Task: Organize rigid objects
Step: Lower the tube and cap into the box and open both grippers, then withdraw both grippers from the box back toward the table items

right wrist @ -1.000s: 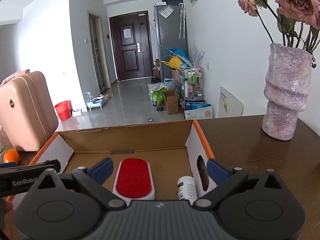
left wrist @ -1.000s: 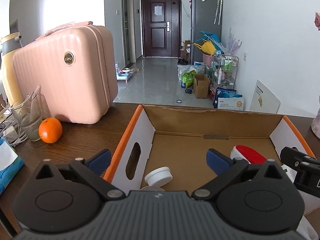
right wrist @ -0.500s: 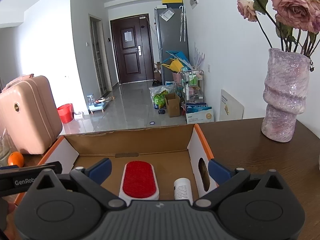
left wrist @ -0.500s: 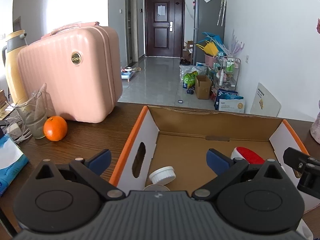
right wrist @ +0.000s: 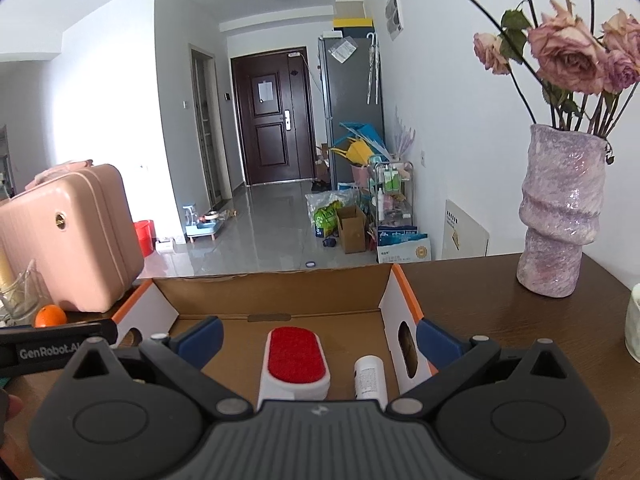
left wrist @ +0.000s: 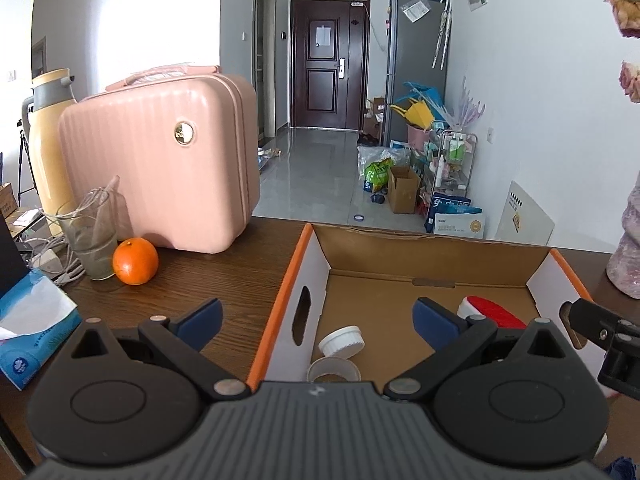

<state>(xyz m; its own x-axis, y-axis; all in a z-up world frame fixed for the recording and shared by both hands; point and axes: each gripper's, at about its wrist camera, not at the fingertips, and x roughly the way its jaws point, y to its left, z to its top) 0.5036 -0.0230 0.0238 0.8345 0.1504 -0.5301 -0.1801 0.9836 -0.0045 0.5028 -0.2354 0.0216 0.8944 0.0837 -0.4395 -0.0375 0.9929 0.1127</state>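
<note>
A dark wooden table (left wrist: pixel 240 276) stands before a long hallway with a brown door at its end. Nearest to the cameras, the left gripper (left wrist: pixel 316 316) and the right gripper (right wrist: pixel 320 336) both have their jaws spread wide and hold nothing; each one hangs over a near corner of the cardboard box (left wrist: pixel 436 256). Inside the box lie a white jar (left wrist: pixel 334 368) with its white lid (left wrist: pixel 342 342) just beside it on the left side, a red lint brush (right wrist: pixel 296 360) in the middle, and a small white bottle (right wrist: pixel 370 374) near the right wall. These rigid things appear already put away, so the task looks mostly done. Farther on the table, an orange (left wrist: pixel 135 261) sits touching a glass cup (left wrist: pixel 90 240), with a pink suitcase (left wrist: pixel 160 160) behind them; I judge the orange may be what is left, but this is not certain.
</note>
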